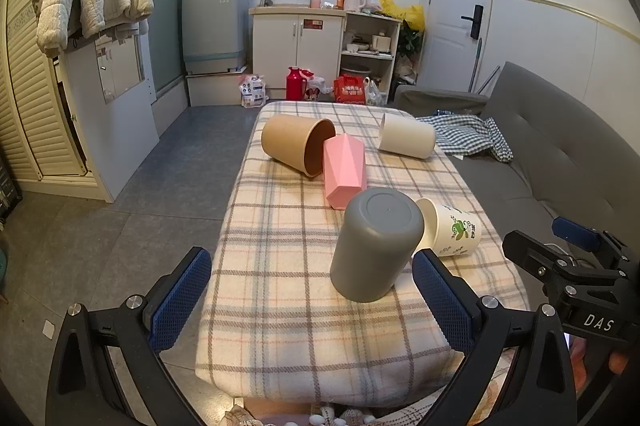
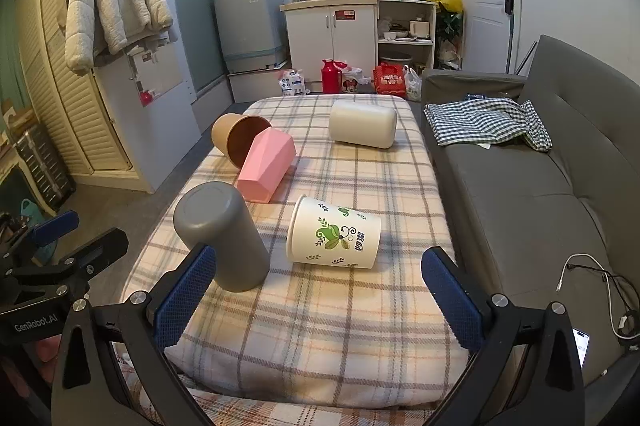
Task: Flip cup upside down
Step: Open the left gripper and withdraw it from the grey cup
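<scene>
A grey cup (image 1: pixel 376 244) (image 2: pixel 222 234) stands upside down, base up, on the plaid-covered table (image 1: pixel 288 306) (image 2: pixel 340 322). A white paper cup with green leaves (image 1: pixel 452 230) (image 2: pixel 334 232) lies on its side beside it. A pink faceted cup (image 1: pixel 344 168) (image 2: pixel 266 164), a brown cup (image 1: pixel 298 142) (image 2: pixel 240 138) and a cream cup (image 1: pixel 408 136) (image 2: pixel 362 124) also lie on their sides farther back. My left gripper (image 1: pixel 312 302) is open and empty, just short of the grey cup. My right gripper (image 2: pixel 320 302) is open and empty, in front of the paper cup.
A grey sofa (image 2: pixel 540 186) with a checked cloth (image 2: pixel 488 122) runs along the table's right side. A white cable (image 2: pixel 592 274) and a phone (image 2: pixel 582 344) lie on the sofa's near end. Tiled floor (image 1: pixel 140 226) lies to the left, with cabinets and a washing machine at the back.
</scene>
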The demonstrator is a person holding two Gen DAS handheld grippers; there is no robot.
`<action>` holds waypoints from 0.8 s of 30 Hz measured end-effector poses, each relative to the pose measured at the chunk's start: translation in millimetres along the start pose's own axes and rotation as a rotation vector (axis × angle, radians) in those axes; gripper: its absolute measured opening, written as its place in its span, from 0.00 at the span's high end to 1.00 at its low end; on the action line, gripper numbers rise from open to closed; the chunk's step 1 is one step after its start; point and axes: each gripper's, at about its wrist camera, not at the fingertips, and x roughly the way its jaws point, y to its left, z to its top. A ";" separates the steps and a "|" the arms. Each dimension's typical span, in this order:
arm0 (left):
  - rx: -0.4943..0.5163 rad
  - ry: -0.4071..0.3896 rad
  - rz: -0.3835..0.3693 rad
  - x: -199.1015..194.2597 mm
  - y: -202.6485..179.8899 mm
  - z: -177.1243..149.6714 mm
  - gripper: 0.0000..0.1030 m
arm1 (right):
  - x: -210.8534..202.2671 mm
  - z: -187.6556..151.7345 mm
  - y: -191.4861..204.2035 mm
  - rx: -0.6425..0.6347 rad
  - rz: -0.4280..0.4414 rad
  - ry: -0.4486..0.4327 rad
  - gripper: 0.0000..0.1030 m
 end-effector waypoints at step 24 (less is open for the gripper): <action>-0.018 -0.003 0.016 -0.3 0.9 -1.4 0.00 | 1.7 -2.9 2.0 0.000 -0.002 0.010 0.00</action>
